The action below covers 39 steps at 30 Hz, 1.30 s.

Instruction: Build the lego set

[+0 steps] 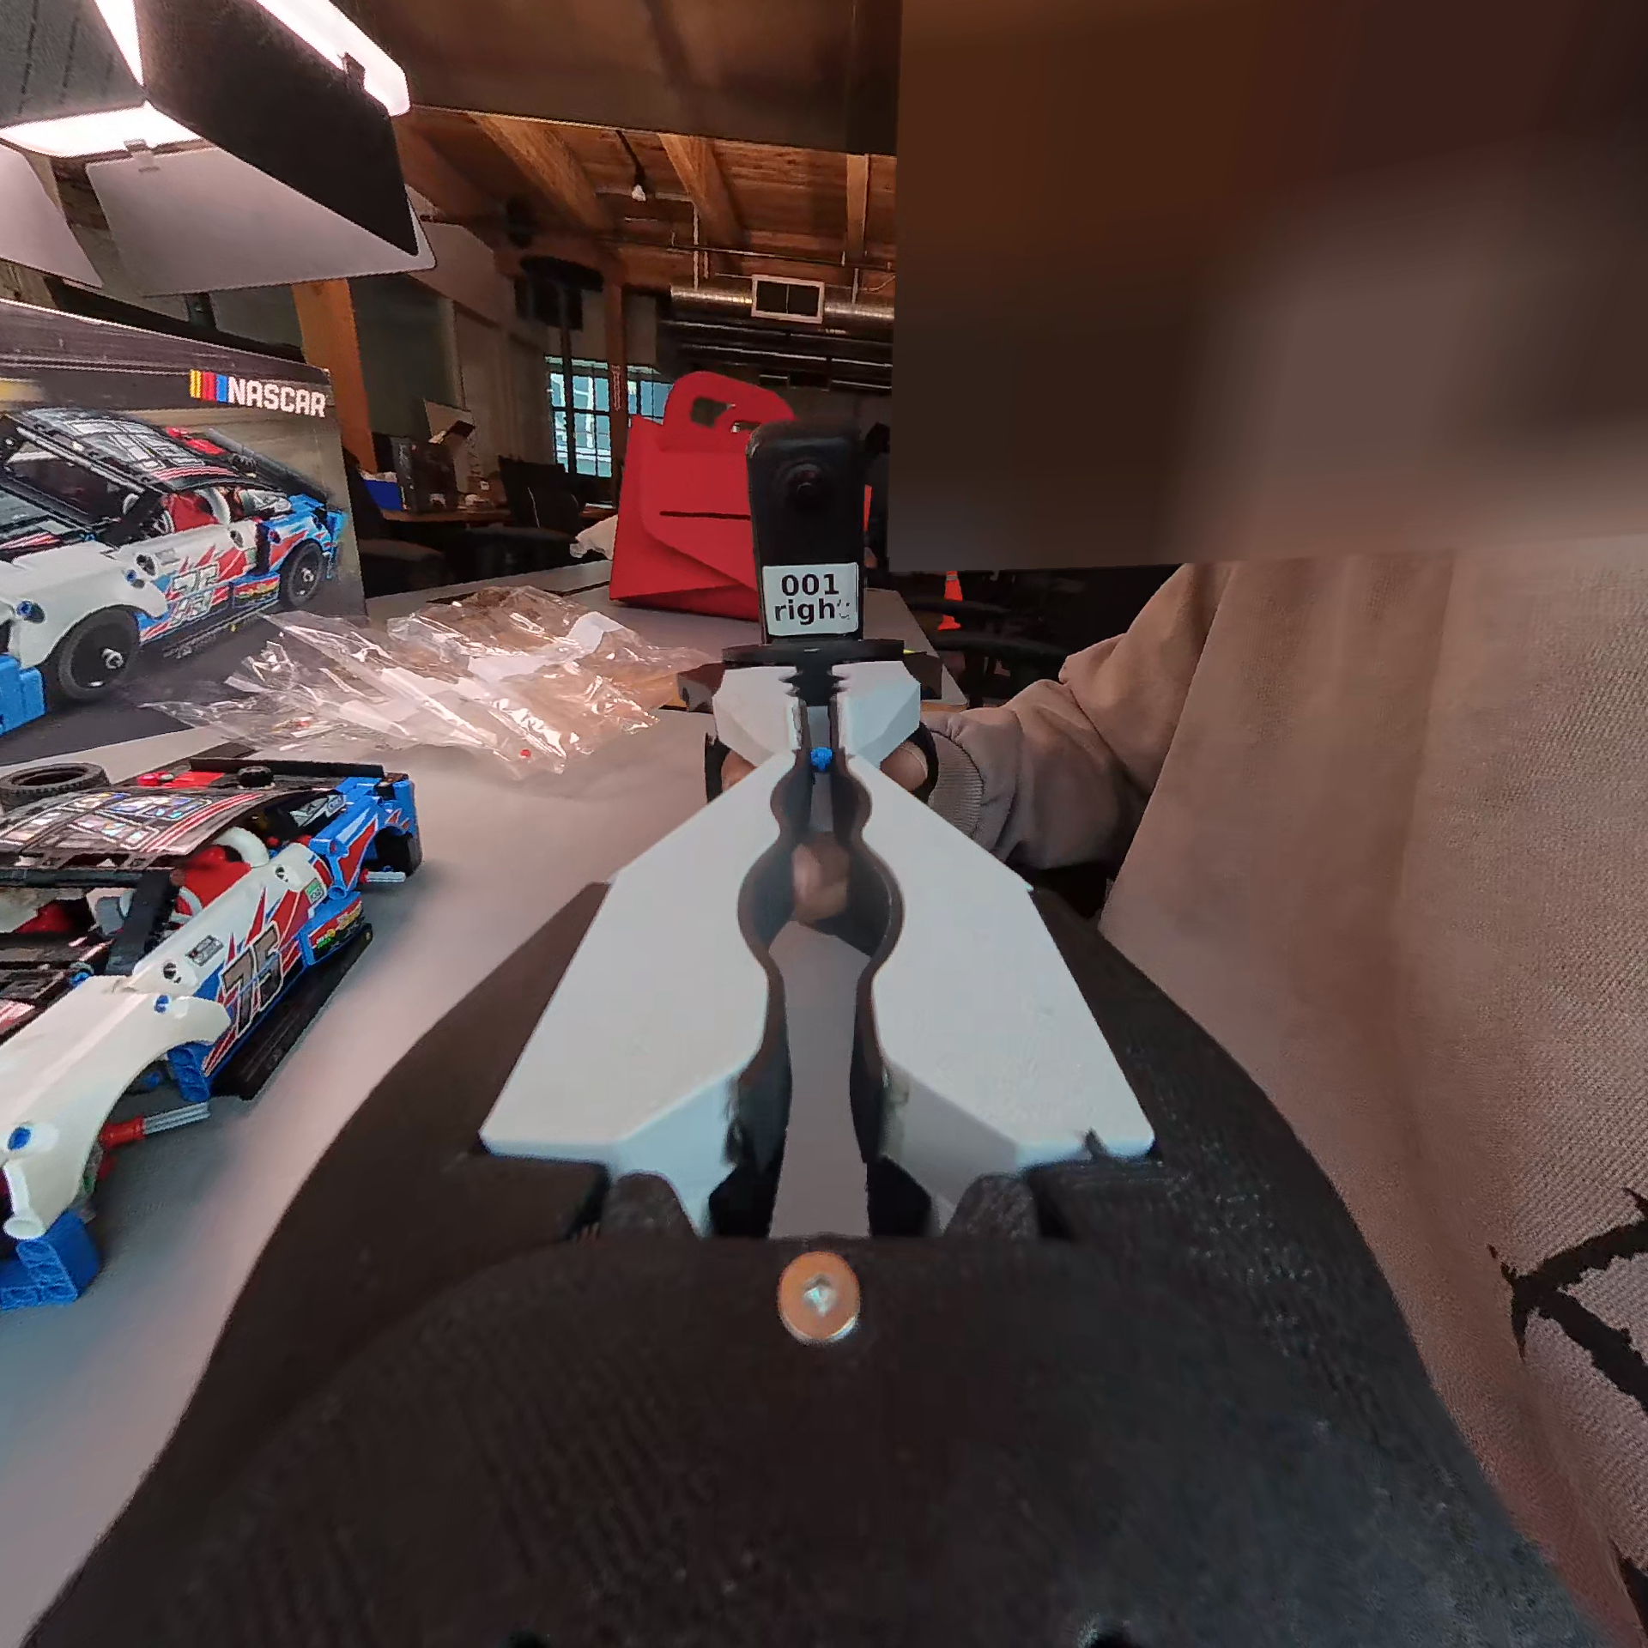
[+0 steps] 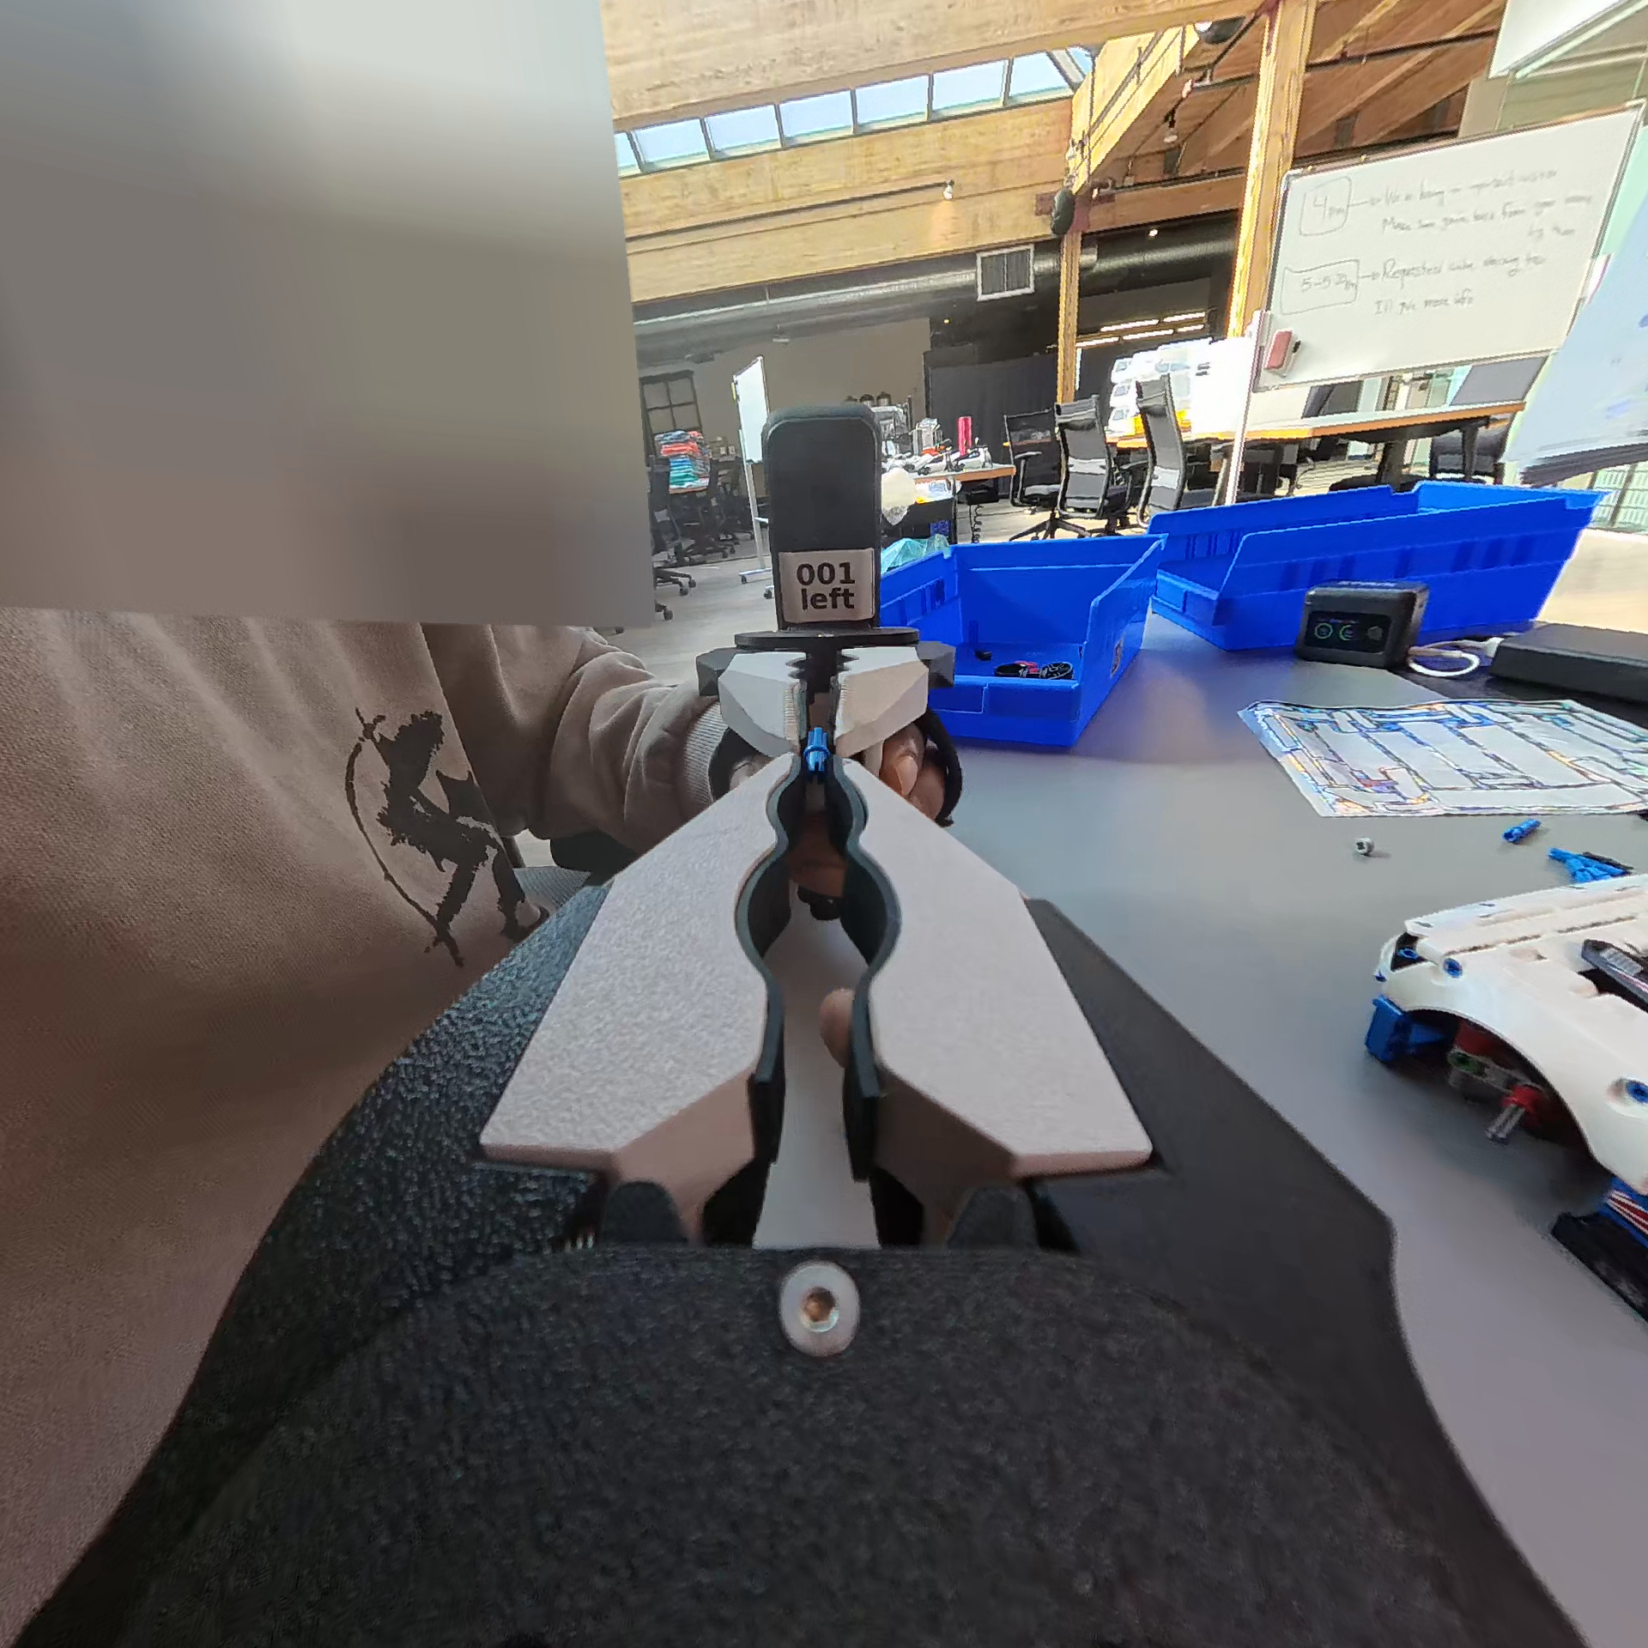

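Note:
A small blue lego pin [image 1: 820, 760] sits where my two grippers meet tip to tip above the grey table [image 1: 553, 829]. My left gripper [image 1: 820, 774] is shut, its tips pinching the pin. My right gripper [image 2: 813, 778] faces it, also shut, with the pin [image 2: 813, 762] upright at its tips. Each gripper shows head-on in the other's view: the right in the left wrist view [image 1: 816, 740], the left in the right wrist view [image 2: 816, 727]. The part-built white, blue and red lego race car [image 1: 178, 936] lies on the table, left of my left gripper; its front shows in the right wrist view [image 2: 1516, 999].
The set's box [image 1: 160, 517], empty plastic bags [image 1: 428, 678], a loose tyre [image 1: 49, 785] and a red bag [image 1: 687, 517] lie beyond the car. Two blue bins [image 2: 1017, 624] [image 2: 1373, 562], a printed sheet [image 2: 1445, 758], loose blue pins [image 2: 1587, 863] and a black device [image 2: 1360, 624] lie to the right. A person's beige sleeve [image 2: 580, 713] sits close.

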Available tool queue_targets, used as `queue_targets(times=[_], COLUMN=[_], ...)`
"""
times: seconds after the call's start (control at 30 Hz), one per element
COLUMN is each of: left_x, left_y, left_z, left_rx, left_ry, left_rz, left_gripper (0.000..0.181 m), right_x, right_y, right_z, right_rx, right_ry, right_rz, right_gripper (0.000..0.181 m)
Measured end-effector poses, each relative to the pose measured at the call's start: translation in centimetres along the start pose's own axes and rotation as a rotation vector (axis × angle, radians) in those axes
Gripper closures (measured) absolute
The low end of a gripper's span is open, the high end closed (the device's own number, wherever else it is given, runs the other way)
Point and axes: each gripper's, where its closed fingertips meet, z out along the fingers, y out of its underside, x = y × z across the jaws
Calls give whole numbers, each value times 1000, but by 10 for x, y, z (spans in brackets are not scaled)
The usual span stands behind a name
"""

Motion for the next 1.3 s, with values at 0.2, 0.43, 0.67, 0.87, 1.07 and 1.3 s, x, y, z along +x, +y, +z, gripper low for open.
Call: queue_targets(times=[0.2,0.43,0.67,0.87,1.07,1.3], left_x=[1,1,-5,-5,-3,-3], left_y=[2,2,10,14,15,12], left_z=[0,0,-4,-3,-3,-2], left_rx=[-5,-24,-108,-135,-141,-104], left_ry=[2,-18,-37,-39,-22,-13], left_rz=[17,74,46,42,32,-18], left_gripper=[179,179,176,178,180,180], right_x=[-2,-1,8,5,3,3], right_y=[1,2,9,15,14,11], right_z=[0,0,-7,-4,-4,-4], right_rx=[7,7,-72,-103,-101,-73], right_ry=[-29,-52,-14,-24,-28,-11], right_rz=[45,99,40,27,12,-27], right_gripper=[180,181,180,180,180,180])
